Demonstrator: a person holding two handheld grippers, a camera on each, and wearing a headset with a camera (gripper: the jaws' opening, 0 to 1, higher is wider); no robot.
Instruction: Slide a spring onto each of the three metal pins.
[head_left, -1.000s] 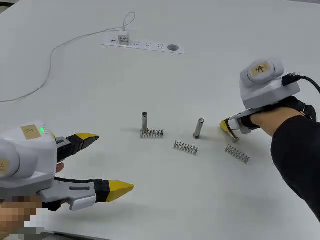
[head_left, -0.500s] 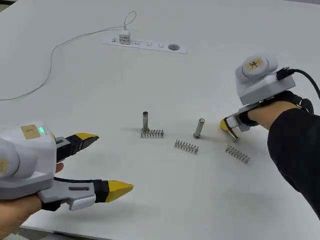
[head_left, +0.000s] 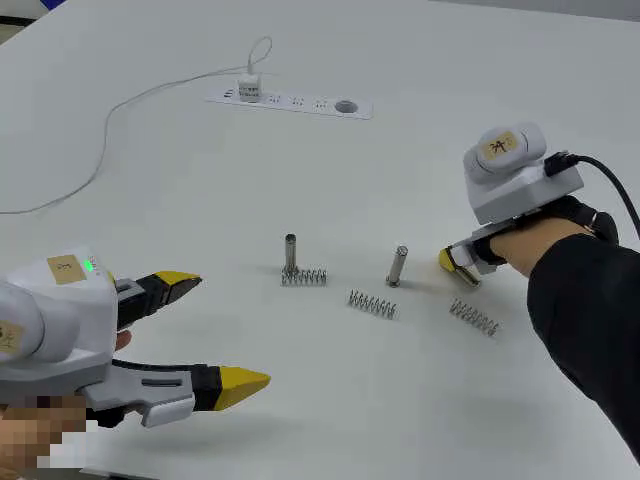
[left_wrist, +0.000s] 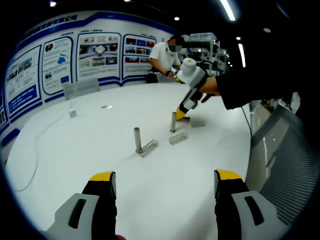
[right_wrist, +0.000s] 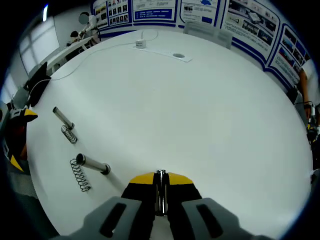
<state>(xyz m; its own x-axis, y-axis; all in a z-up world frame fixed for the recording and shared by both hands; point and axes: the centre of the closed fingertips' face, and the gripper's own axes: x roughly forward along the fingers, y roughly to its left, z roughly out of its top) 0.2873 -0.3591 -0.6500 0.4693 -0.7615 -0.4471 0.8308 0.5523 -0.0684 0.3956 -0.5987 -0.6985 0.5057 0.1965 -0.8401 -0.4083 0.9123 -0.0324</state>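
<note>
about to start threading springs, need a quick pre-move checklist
1. Right gripper shut on held pin: ok.
2. Left gripper open, holding nothing: ok.
3. Left pin and middle pin upright on table: ok.
4. Springs on pins: not ok; left spring, middle spring and right spring lie loose.
5. Held pin standing square: cannot tell.
</note>
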